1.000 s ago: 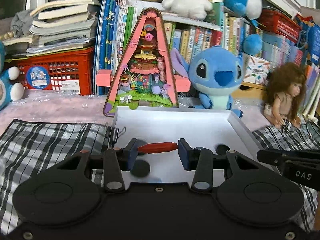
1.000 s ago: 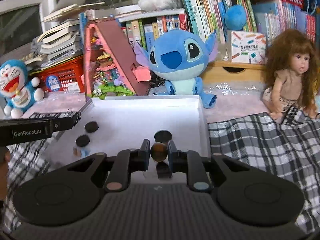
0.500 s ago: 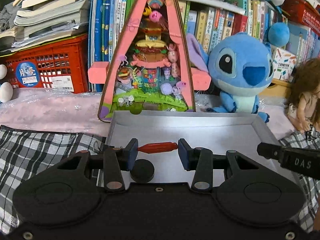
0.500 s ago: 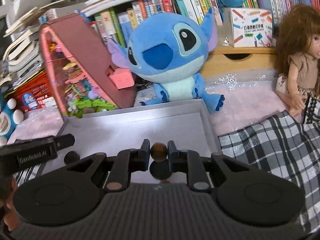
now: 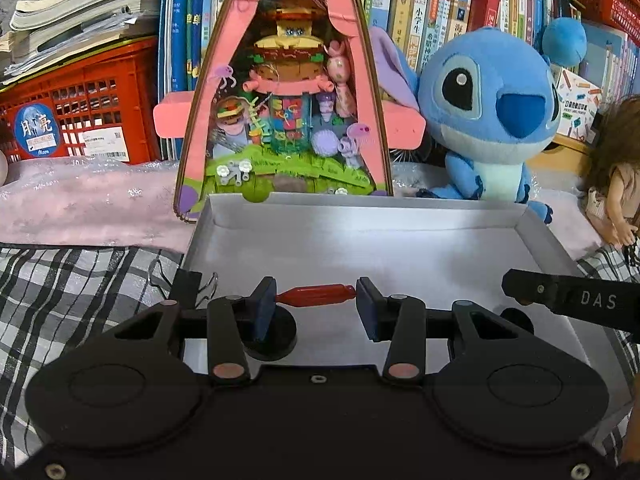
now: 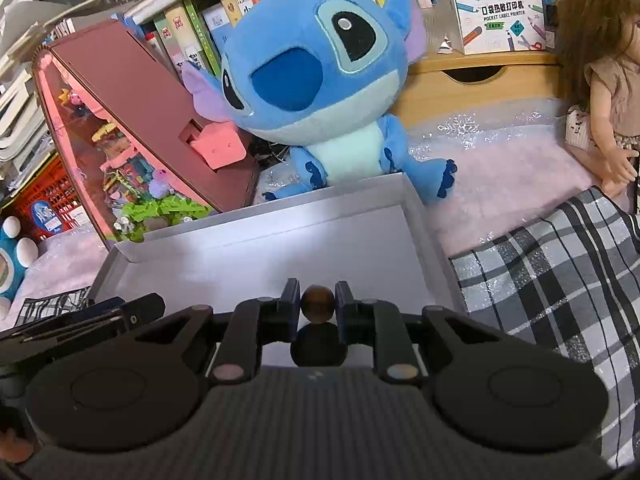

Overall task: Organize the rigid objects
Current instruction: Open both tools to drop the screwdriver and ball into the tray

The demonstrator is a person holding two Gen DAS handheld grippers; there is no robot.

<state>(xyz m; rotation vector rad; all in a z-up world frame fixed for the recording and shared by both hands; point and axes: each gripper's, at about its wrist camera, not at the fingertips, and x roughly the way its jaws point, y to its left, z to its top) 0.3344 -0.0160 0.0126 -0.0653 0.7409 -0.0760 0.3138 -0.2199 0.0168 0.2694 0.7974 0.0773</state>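
My left gripper [image 5: 316,298] is shut on a red spindle-shaped piece [image 5: 316,295], held end to end over the near left part of a white tray [image 5: 360,240]. A black disc [image 5: 276,336] lies in the tray just under it. My right gripper [image 6: 317,304] is shut on a brown wooden ball [image 6: 318,303] above the tray [image 6: 272,264], with a black disc [image 6: 318,346] under it. The right gripper's arm shows at the right edge of the left wrist view [image 5: 568,300], with another black disc [image 5: 518,318] under it.
A pink triangular toy house [image 5: 284,92] and a blue Stitch plush [image 5: 488,112] stand right behind the tray. A doll [image 6: 600,80] sits at the right. Checked cloth [image 6: 552,280] lies on both sides. A binder clip [image 5: 188,284] sits at the tray's left rim.
Both grippers have moved forward toward the tray's far side, still holding their pieces. The toys behind the tray look larger and closer.
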